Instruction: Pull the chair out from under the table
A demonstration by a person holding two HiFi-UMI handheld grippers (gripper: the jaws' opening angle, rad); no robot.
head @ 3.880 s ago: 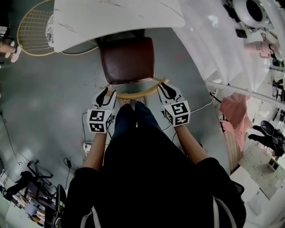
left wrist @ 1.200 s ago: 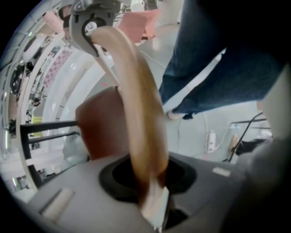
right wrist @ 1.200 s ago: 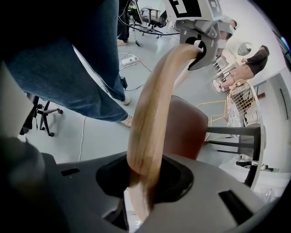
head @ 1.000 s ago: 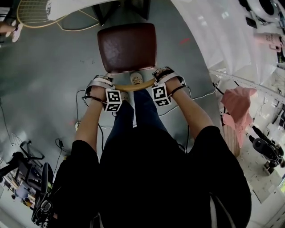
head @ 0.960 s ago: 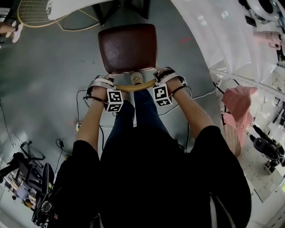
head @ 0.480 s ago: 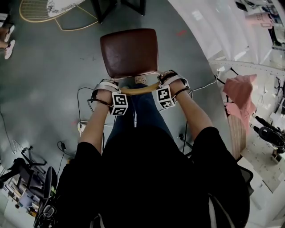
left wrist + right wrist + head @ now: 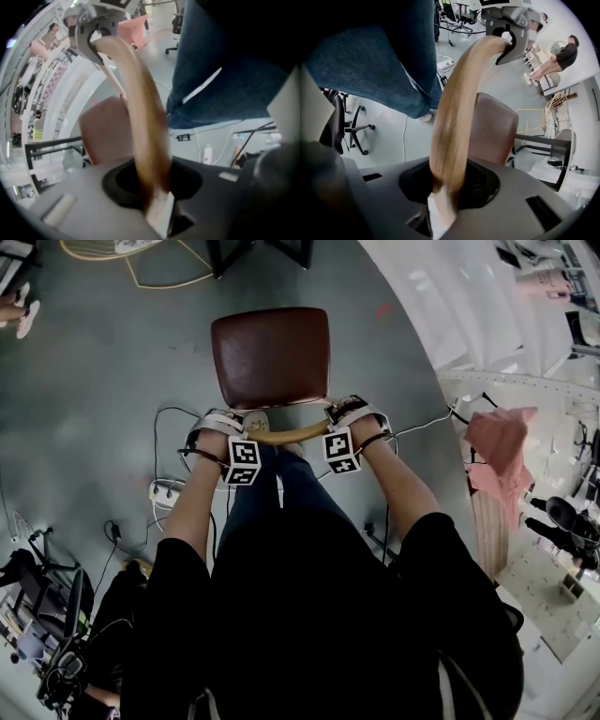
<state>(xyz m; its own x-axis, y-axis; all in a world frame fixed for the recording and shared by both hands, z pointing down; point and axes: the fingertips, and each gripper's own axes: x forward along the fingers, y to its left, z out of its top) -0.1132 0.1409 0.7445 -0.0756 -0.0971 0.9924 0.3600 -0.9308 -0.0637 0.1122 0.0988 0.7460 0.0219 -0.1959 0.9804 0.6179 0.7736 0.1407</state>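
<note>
The chair has a dark brown seat (image 7: pixel 272 357) and a curved wooden back rail (image 7: pixel 292 434). It stands on the grey floor, apart from the black table legs (image 7: pixel 225 253) at the head view's top edge. My left gripper (image 7: pixel 231 427) is shut on the rail's left end and my right gripper (image 7: pixel 339 416) on its right end, both pointing down. In the left gripper view the rail (image 7: pixel 140 108) runs up from my left gripper (image 7: pixel 154 206) to the other gripper. The right gripper view shows the rail (image 7: pixel 457 112) between the jaws of my right gripper (image 7: pixel 445 201), with the seat (image 7: pixel 493 126) beyond.
A power strip (image 7: pixel 161 490) and cables lie on the floor left of my legs. An office chair (image 7: pixel 42 601) stands at the lower left. On the right are a white curved wall (image 7: pixel 441 306) and a pink cloth (image 7: pixel 497 442). A person's feet (image 7: pixel 19 313) show at top left.
The chair has come back away from the table with both grippers still on its rail. The white tabletop has slid out of the top of the head view.
</note>
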